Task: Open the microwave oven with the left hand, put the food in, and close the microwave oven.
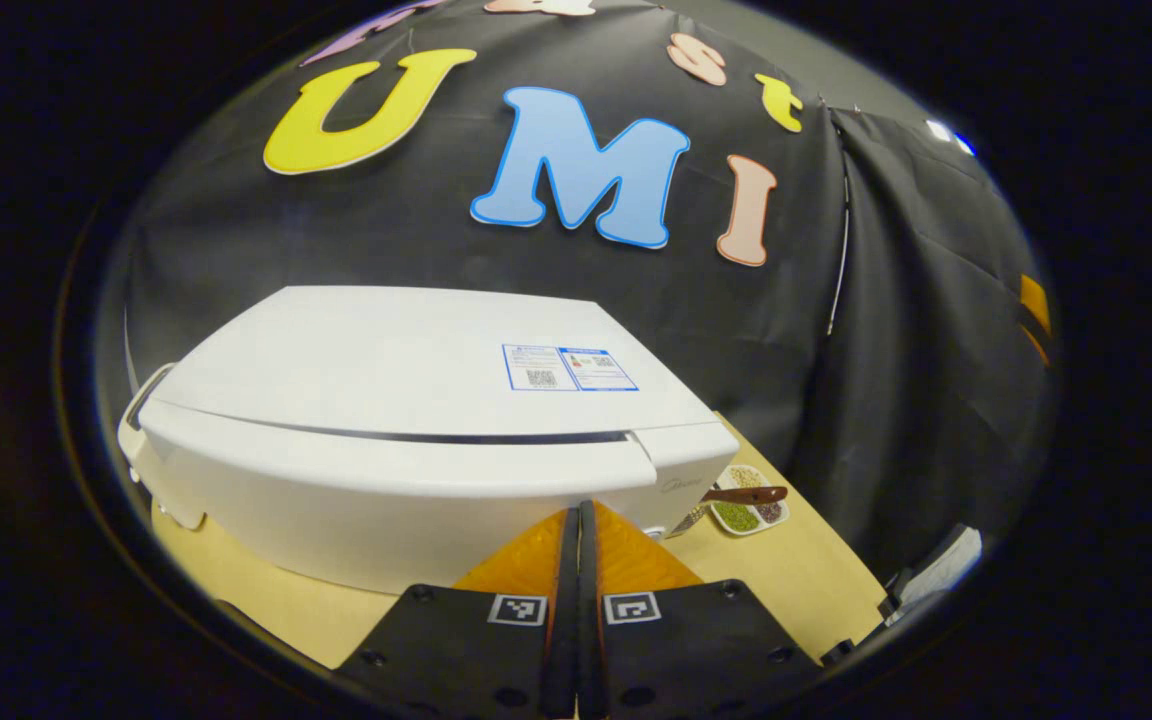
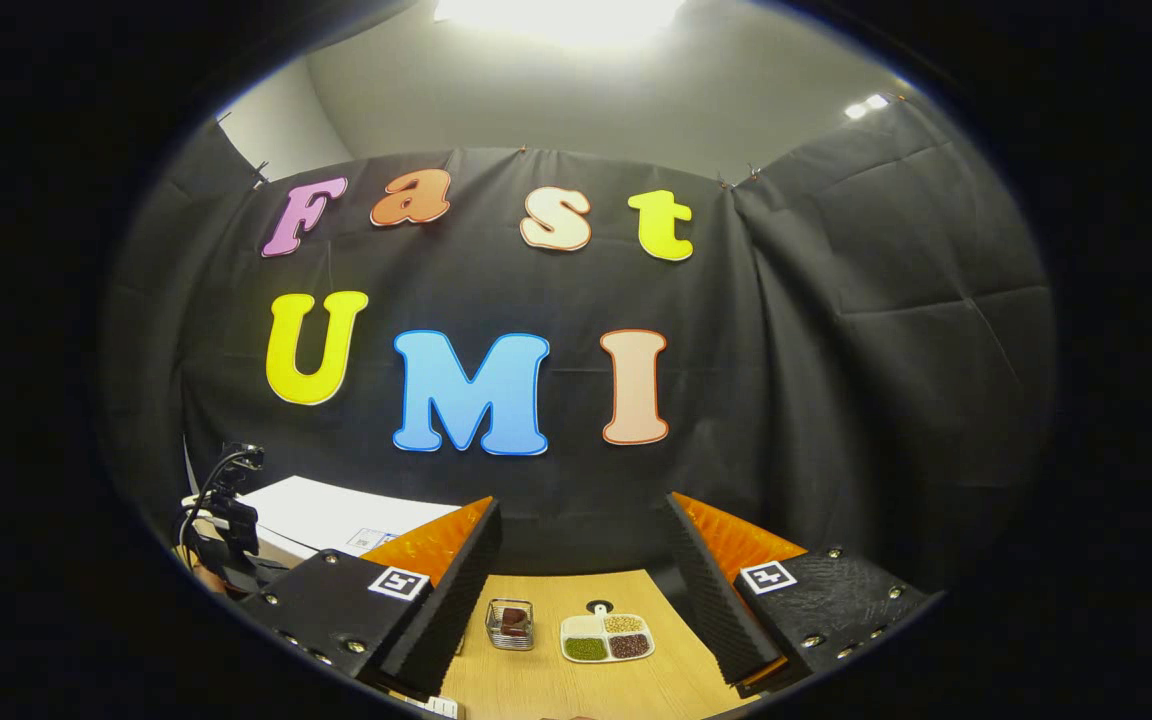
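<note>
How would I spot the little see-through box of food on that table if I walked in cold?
Start at the big white microwave at the table's left end. To its right, on the bare wood, two small things sit side by side. The clear container is the left one: square, transparent, with something dark reddish inside, unlike the flat white divided dish of green, yellow and dark grains beside it.

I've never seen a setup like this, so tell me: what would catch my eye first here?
Most striking is the big white microwave oven, door closed, on the wooden table right ahead of the left gripper, whose fingers are pressed together. In the right gripper view, the right gripper is spread wide, and on the table between its fingers sit a small clear food container and a divided tray of grains.
</note>
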`<state>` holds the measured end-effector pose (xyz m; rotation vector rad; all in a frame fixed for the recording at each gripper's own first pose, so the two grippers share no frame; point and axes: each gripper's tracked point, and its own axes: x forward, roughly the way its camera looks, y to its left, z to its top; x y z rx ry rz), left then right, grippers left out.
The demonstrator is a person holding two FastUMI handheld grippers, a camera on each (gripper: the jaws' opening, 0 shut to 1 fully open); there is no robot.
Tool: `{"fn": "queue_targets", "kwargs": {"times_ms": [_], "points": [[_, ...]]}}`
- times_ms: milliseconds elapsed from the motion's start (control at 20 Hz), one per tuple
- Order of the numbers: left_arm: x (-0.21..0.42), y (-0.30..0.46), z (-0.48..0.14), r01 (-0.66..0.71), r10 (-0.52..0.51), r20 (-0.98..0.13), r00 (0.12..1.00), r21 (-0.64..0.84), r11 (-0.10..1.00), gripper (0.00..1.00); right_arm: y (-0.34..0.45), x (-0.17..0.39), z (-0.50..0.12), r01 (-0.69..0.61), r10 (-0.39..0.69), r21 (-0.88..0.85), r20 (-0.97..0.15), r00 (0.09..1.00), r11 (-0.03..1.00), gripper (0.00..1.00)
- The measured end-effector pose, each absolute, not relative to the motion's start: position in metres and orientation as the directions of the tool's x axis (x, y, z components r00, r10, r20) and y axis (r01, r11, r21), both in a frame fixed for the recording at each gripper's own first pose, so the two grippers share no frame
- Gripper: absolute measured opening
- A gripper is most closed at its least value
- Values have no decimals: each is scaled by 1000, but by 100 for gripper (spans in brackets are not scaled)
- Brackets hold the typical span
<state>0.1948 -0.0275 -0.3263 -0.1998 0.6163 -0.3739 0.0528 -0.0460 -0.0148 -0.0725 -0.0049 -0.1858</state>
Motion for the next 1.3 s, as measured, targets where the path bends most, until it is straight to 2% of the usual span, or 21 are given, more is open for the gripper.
{"fn": "queue_targets", "kwargs": {"times_ms": [350, 400, 550, 700, 950, 1150, 1200, 1250, 1300], "points": [[200, -27, -326, 292, -407, -513, 756, -292, 911, 7, -40, 49, -16, 176, -176, -73, 6, 984, 982, 97], [210, -18, -327, 264, -364, -516, 775, -258, 929, 7, -40, 49, -16, 175, -175, -75, 6, 985, 982, 97], [206, -24, -330, 290, -402, -526, 750, -286, 913, 7, -41, 47, -13, 179, -179, -70, 10, 984, 981, 97], [204, -19, -327, 276, -366, -528, 767, -243, 930, 7, -37, 47, -17, 171, -172, -58, -3, 985, 984, 97], [191, 9, -245, 258, -276, -376, 884, -98, 961, 7, -11, 54, -29, 83, -86, -57, -56, 995, 995, 97], [163, 59, -127, 153, -167, -184, 969, -86, 984, 9, 9, 57, -21, 44, -47, -55, -63, 997, 998, 97], [153, 72, -100, 124, -135, -139, 981, -83, 989, 38, 14, 57, -17, 39, -42, -52, -61, 997, 998, 97], [140, 85, -73, 103, -110, -102, 989, -71, 992, 66, 19, 59, -12, 37, -40, -50, -58, 997, 998, 92], [125, 99, -53, 77, -81, -70, 994, -61, 995, 95, 23, 60, -8, 34, -36, -46, -55, 998, 998, 97]]}}
